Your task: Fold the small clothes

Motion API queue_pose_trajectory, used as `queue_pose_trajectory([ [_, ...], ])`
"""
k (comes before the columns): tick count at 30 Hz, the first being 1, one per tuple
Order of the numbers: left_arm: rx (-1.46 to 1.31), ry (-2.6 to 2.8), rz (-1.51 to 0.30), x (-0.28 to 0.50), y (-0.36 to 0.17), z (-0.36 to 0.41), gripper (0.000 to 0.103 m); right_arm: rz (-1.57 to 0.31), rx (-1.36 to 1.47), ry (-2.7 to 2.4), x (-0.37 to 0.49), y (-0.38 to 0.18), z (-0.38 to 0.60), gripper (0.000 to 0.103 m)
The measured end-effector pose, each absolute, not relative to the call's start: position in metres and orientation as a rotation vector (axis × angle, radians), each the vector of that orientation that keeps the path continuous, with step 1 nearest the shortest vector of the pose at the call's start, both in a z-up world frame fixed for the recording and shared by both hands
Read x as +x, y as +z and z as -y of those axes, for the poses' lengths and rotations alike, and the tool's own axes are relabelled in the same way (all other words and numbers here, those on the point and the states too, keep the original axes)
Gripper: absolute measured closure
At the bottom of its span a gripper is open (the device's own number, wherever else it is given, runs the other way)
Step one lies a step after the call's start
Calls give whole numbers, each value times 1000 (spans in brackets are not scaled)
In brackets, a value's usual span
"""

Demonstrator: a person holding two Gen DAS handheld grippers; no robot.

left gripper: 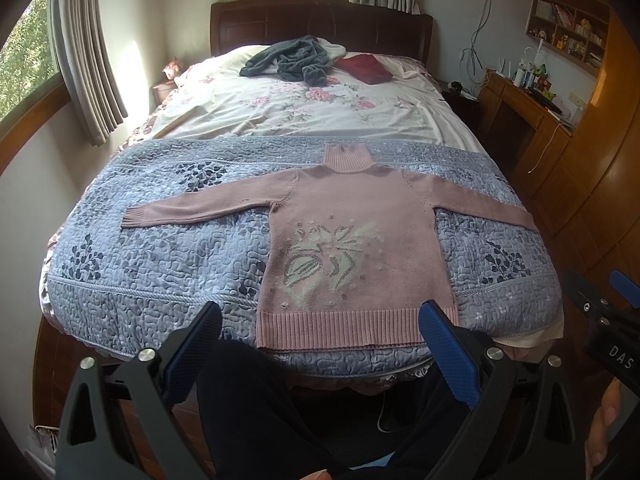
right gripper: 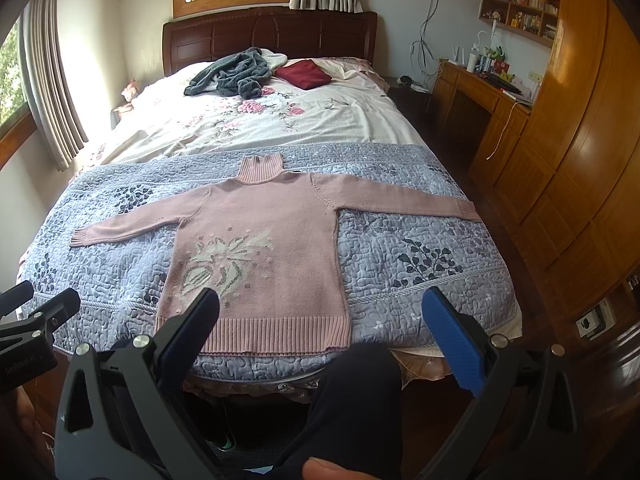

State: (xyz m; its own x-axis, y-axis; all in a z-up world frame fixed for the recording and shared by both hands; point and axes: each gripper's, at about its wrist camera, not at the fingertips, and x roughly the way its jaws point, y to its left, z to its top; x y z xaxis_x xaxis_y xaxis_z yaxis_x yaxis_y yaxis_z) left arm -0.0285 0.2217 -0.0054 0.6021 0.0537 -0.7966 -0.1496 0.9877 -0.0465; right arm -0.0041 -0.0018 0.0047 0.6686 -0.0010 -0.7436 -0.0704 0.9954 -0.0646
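The pink sweater [left gripper: 352, 236] lies flat on the blue quilt [left gripper: 160, 264], sleeves spread out, its ribbed hem just beyond my fingertips. My left gripper [left gripper: 320, 320] is wide open and holds nothing. My right gripper [right gripper: 320, 308] is also wide open and empty, hem between its fingers.
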Motion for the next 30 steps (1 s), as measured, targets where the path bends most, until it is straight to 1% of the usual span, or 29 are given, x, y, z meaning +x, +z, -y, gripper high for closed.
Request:
queue_pose_trajectory([
  [21, -126, 106, -900, -29, 7, -224, 4, -837, -90, 32, 1, 1, 2, 3],
  [26, -132, 95, -879, -19, -1, -218, 4, -839, -97, 29, 12, -6, 7, 3],
  [28, -151, 79, -872, -10, -11, -219, 4, -796, -79, 61, 19, -12, 15, 3],
  [30, -197, 15, -848, 1, -25, -223, 4, -692, -28, 199, 27, -25, 31, 3],
])
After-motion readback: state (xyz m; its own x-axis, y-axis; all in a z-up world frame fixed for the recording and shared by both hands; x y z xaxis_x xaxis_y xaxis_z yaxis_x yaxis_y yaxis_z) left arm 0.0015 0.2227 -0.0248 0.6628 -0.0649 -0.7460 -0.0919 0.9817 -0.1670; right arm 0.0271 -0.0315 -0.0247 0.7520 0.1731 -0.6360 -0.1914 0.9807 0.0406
